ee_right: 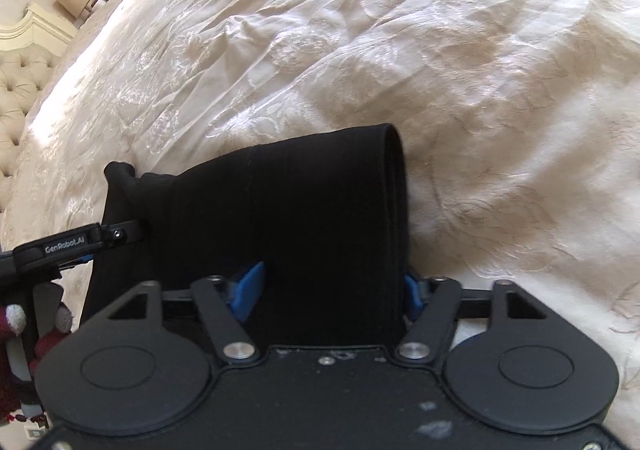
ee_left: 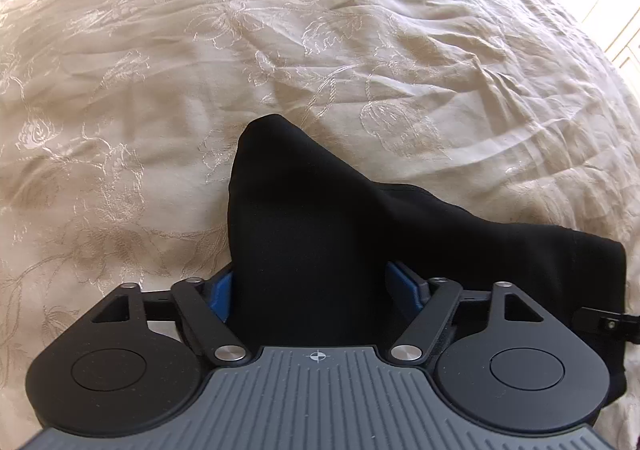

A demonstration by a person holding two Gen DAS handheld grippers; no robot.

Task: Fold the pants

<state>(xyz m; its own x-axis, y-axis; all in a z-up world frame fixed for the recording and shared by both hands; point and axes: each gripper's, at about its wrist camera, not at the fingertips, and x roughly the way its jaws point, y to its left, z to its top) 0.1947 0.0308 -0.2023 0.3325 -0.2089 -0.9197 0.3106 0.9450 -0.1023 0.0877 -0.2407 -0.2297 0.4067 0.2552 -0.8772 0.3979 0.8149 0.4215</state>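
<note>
Your two grippers, left gripper [ee_left: 308,290] and right gripper [ee_right: 332,286], each clamp one pair of black pants [ee_left: 320,217] above one cream bedspread [ee_left: 160,69].

Ahead of your left gripper [ee_left: 308,290] the cream bedspread [ee_left: 280,49] lies open on every side, with only low wrinkles to cross; the black pants [ee_left: 320,217] draped between its blue pads block the near centre and trail off to your right. Your right gripper [ee_right: 332,286] is likewise filled by the pants [ee_right: 304,209], and the left gripper's arm [ee_right: 72,242] crowds its left side. Right and forward stay free; a tufted headboard [ee_right: 20,89] bounds the far left.
</note>
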